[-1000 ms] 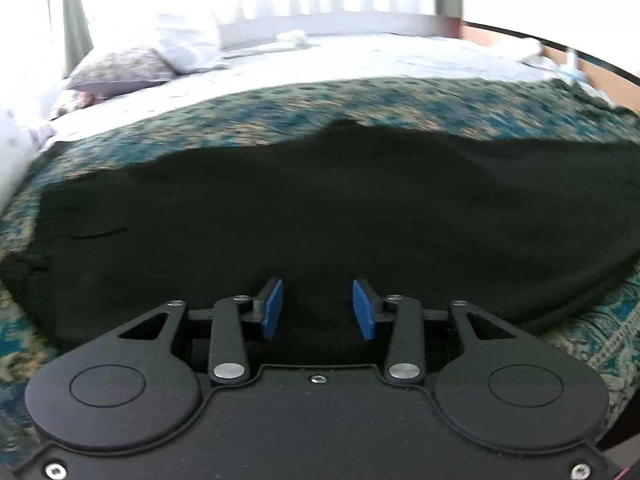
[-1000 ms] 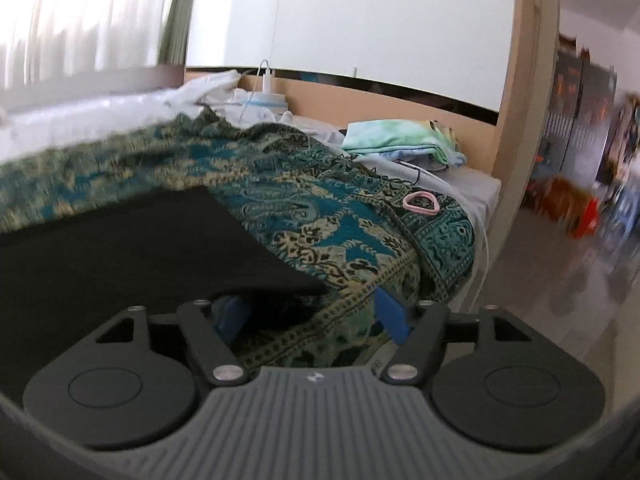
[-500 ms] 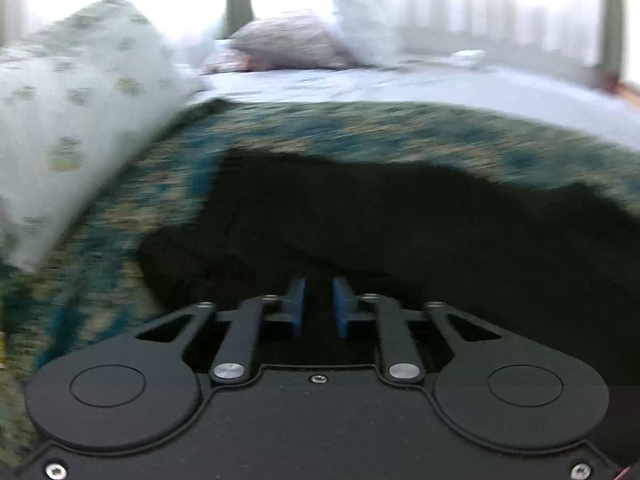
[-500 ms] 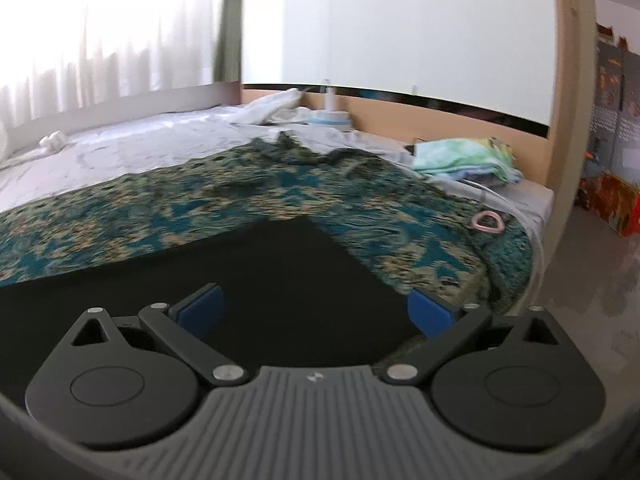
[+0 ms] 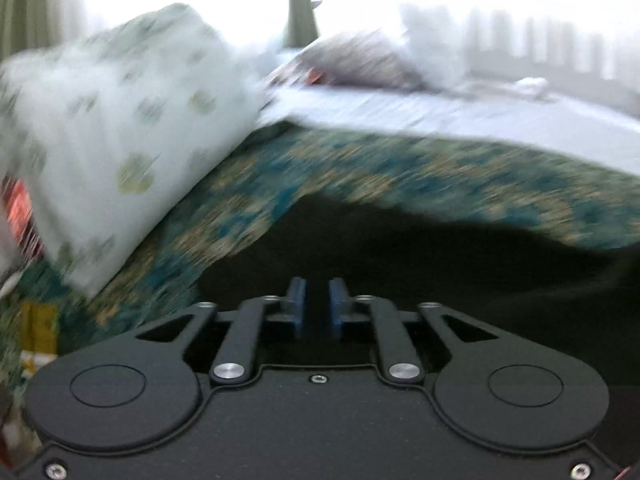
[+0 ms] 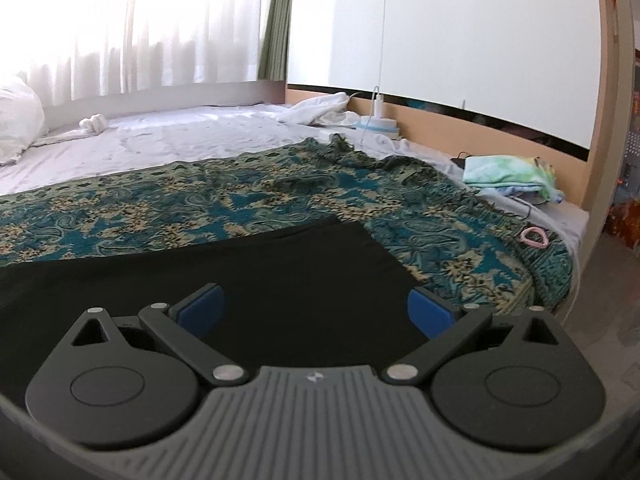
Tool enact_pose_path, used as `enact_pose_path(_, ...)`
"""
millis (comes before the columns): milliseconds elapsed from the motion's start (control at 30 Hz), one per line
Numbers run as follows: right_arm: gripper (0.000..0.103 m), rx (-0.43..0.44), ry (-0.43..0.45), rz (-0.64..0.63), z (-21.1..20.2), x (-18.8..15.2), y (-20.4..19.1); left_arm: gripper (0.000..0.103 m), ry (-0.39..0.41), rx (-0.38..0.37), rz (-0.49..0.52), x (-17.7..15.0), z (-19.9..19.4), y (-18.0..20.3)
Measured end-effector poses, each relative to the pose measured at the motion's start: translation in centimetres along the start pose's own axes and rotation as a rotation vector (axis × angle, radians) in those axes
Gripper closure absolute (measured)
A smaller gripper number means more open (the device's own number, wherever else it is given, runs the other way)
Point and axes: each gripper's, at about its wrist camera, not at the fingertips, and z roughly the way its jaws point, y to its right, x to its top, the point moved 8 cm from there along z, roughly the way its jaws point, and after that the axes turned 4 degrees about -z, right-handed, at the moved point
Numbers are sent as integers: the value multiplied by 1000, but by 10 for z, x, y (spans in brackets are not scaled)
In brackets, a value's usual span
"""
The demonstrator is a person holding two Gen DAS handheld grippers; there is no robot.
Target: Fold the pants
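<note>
Black pants [image 6: 280, 272] lie flat across a teal patterned blanket [image 6: 240, 200] on the bed. Their right end, with a square corner, sits just ahead of my right gripper [image 6: 316, 308], whose blue pads stand wide apart above the cloth, holding nothing. In the blurred left wrist view the pants' [image 5: 420, 264] left end lies under and ahead of my left gripper [image 5: 318, 304]. Its jaws are opening and stand a narrow gap apart. I see no cloth raised between the pads.
A white pillow [image 5: 120, 128] with green spots leans at the left, close to the pants' left end. More pillows [image 5: 360, 60] lie at the head of the bed. Folded light clothes [image 6: 512, 176] and a pink ring [image 6: 534, 238] rest near the bed's right edge, with floor beyond.
The left view has swung left from the pants' middle to their left end by the pillow, and its jaws have narrowed. The right jaws have spread wider and now sit over the pants' right corner.
</note>
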Motion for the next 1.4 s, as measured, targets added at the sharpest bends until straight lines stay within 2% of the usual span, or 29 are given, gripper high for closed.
enact_pose_path(100, 0, 30, -4, 17, 4, -3, -7, 77, 30, -145, 78, 5, -19, 49)
enact_pose_path(200, 0, 67, -2, 18, 6, -7, -17, 74, -1, -287, 166, -1, -26, 108)
enact_pose_path(267, 0, 85, 1, 5, 7, -11, -24, 74, -42, -340, 202, -10, -25, 141)
enact_pose_path(400, 0, 113, -4, -33, 10, -19, -38, 74, -120, -398, 217, -26, -17, 188)
enact_pose_path(533, 0, 125, -3, -71, 13, -25, -49, 76, -152, -379, 233, -38, -5, 206)
enact_pose_path(800, 0, 122, -22, -68, 22, -30, -47, 75, -134, -291, 214, -30, 35, 191)
enact_pose_path(933, 0, 94, -17, 1, 18, -29, -28, 76, -133, -296, 203, -25, 42, 176)
enact_pose_path(1033, 0, 59, -1, 83, 8, -32, -2, 78, -113, -261, 221, -21, 46, 168)
enact_pose_path(1133, 0, 11, 16, 163, -3, -36, 23, 79, -115, -205, 166, -13, 42, 164)
enact_pose_path(1167, 0, -3, 23, 193, -7, -38, 31, 75, -105, -194, 158, -11, 35, 166)
enact_pose_path(1267, 0, -36, 35, 291, -18, -48, 53, 63, -17, -274, 208, -9, 0, 188)
enact_pose_path(1300, 0, -40, 36, 317, -20, -51, 59, 62, 5, -297, 240, -11, -12, 196)
enact_pose_path(1400, 0, -34, 22, 361, -19, -61, 68, 61, 13, -378, 300, -24, -41, 219)
